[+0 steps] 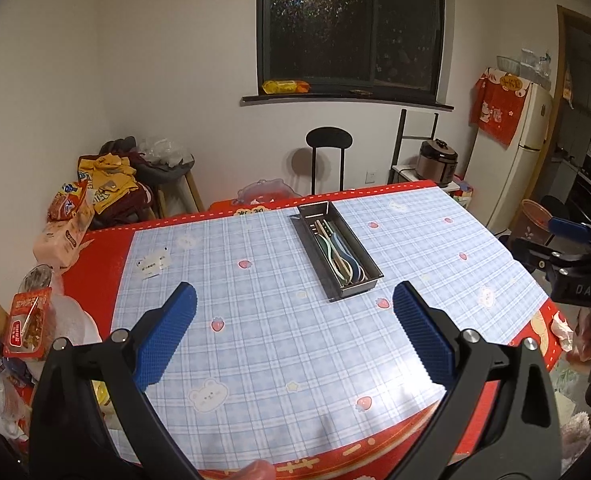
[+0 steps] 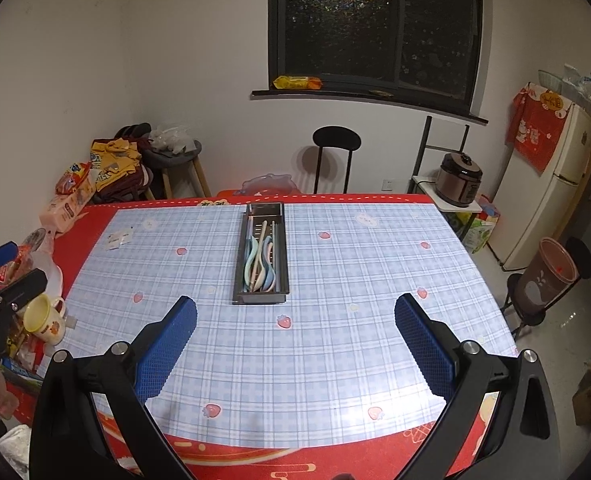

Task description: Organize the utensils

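The left gripper (image 1: 294, 304) hangs above the near part of the counter (image 1: 255, 360) with its blue fingers (image 1: 167, 332) wide apart and nothing between them. The right gripper (image 2: 295, 312) hangs the same way over the counter's near edge, its fingers (image 2: 423, 344) also spread wide and holding nothing.

A blue checked cloth (image 2: 335, 340) printed with strawberries and small bears covers the counter, with a red mat (image 1: 95, 256) showing around its border. Toward the far side lies a long dark metal tray (image 2: 241, 268), set lengthwise away from the grippers. Inside it lie the utensils (image 2: 260, 264): pastel spoons in pale blue, green and cream, bowls toward the near end, plus what look like chopsticks, though the thin pieces are too small to tell for sure. All of them rest within the tray's walls; none lies loose on the cloth.

A small white card (image 1: 151, 266) sits on the cloth's far left part. At the left edge of the counter stands a yellow mug (image 2: 43, 320), close to snack packets (image 1: 27, 328). Beyond the counter a black chair (image 2: 335, 156) stands against the wall under a dark window (image 2: 375, 28), with a rice cooker (image 2: 457, 180) and a fridge (image 2: 551, 184) to the right.
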